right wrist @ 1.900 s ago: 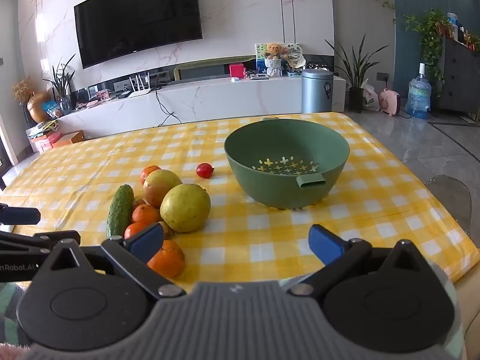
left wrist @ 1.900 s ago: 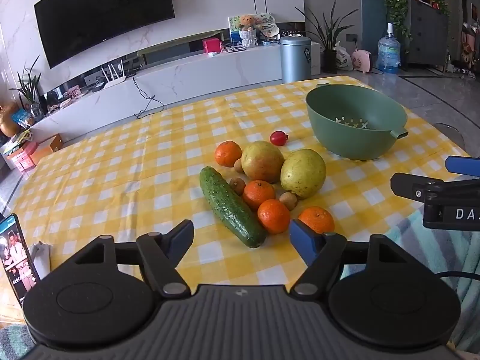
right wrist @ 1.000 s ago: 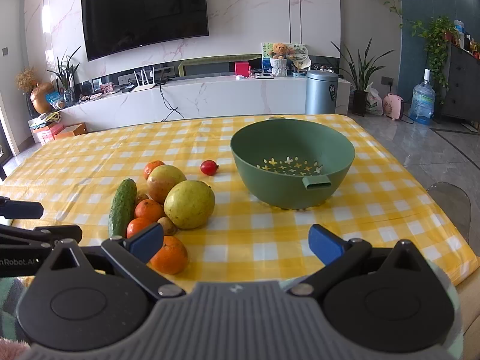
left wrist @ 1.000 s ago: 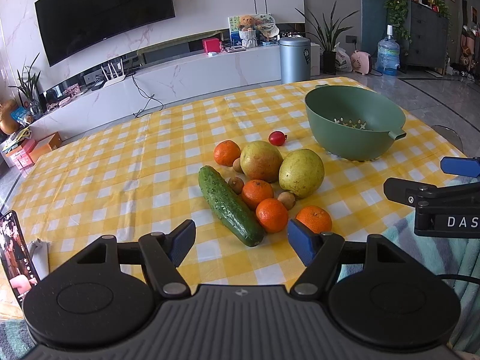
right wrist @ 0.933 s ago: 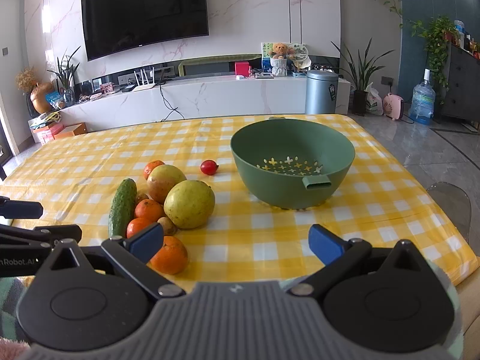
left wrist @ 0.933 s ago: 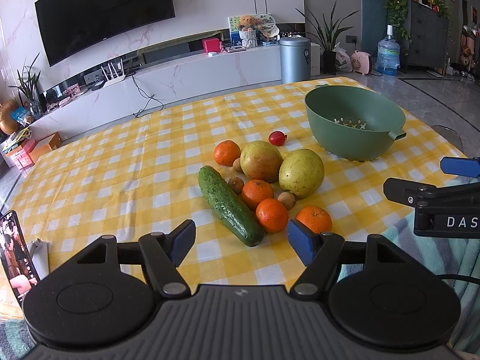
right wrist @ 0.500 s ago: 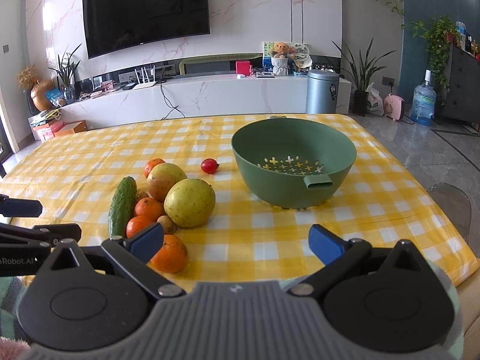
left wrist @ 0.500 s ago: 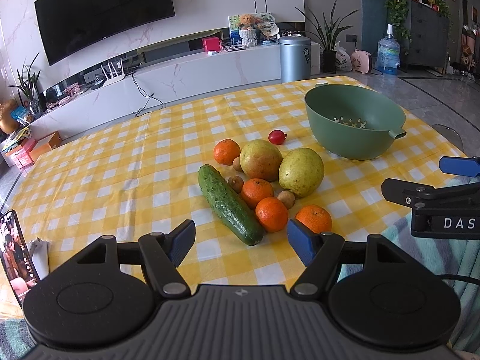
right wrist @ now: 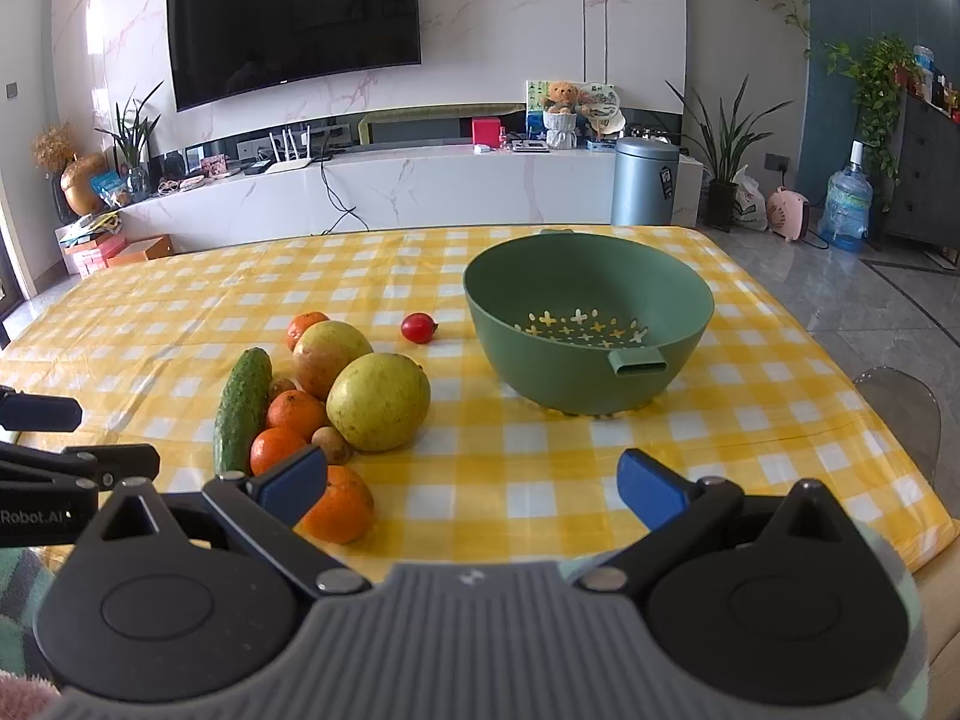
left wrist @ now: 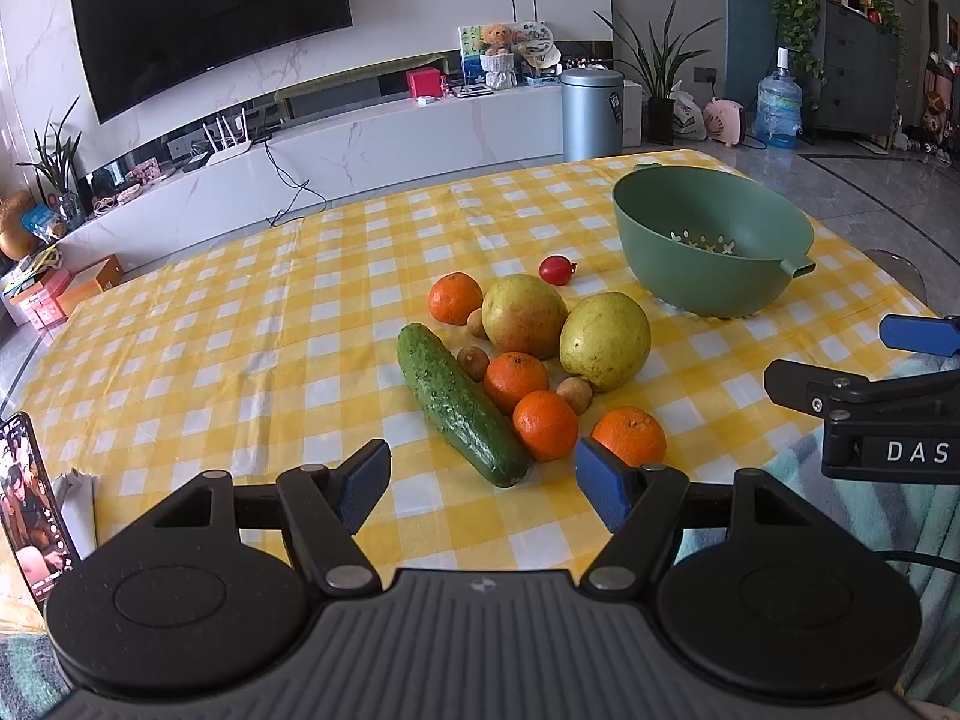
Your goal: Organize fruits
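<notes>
A table under a yellow-and-white checked cloth [left wrist: 240,324] fills the foreground of a living room, with a wall-mounted television [right wrist: 294,18] and a long white marble-look console [right wrist: 420,192] behind it; toward the cloth's right side stands a green colander bowl [right wrist: 588,324], empty, its cross-shaped holes showing in the bottom and a small spout facing the camera. Left of the bowl the produce lies in a loose cluster on the cloth: a cucumber [left wrist: 459,411] running diagonally along the cluster's left edge, a yellow-green pear-like fruit [left wrist: 605,341] and a reddish-green one [left wrist: 523,315] side by side behind it, four tangerines [left wrist: 545,425] scattered among them with one [left wrist: 630,435] nearest the table's front edge, a few small brown longan-like fruits [left wrist: 574,394] tucked between, and a lone cherry tomato [left wrist: 556,270] apart, between the cluster and the bowl. The left gripper [left wrist: 483,483] hovers at the near edge with its blue-padded jaws spread wide and nothing between them, pointed at the cucumber's near end; the right gripper [right wrist: 474,486] hangs beside it, jaws likewise wide apart and empty, the front tangerine just behind its left pad. A phone [left wrist: 30,504] with a lit screen leans at the far left
</notes>
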Demonstrator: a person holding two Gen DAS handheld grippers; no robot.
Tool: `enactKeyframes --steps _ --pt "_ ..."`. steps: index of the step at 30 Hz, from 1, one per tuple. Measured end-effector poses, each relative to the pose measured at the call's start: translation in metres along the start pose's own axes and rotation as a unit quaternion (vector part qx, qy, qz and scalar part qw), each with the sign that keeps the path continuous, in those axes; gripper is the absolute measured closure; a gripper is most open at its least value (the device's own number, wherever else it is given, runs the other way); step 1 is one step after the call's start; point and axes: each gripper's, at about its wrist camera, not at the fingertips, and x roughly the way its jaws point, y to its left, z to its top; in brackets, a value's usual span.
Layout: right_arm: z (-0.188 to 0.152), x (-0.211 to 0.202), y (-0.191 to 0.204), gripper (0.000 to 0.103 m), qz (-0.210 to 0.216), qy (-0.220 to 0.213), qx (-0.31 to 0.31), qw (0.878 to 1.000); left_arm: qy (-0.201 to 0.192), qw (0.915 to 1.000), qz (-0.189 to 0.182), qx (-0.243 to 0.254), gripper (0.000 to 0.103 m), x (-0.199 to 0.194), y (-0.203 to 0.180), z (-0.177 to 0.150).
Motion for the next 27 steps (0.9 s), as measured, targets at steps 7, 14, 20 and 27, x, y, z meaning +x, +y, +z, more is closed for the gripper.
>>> enactKeyframes --steps 7,14,20,27 --pt "-0.0003 0.0003 0.0000 0.004 0.000 0.000 0.000 1.000 0.002 1.0000 -0.001 0.000 0.020 0.0014 0.0010 -0.0006" --pt "-0.0002 0.0001 0.0002 0.004 -0.001 0.000 -0.001 1.000 0.003 1.0000 -0.001 -0.001 0.020 0.0021 0.0014 -0.0012" --pt "0.0001 0.0000 0.0007 0.004 -0.001 0.001 -0.001 1.000 0.003 1.0000 -0.001 -0.001 0.020 0.0021 0.0016 -0.0013" --pt "-0.0004 0.0000 0.0005 0.004 -0.001 0.001 0.000 1.000 0.005 1.0000 -0.002 -0.001 0.020 0.0019 0.0020 -0.0034"
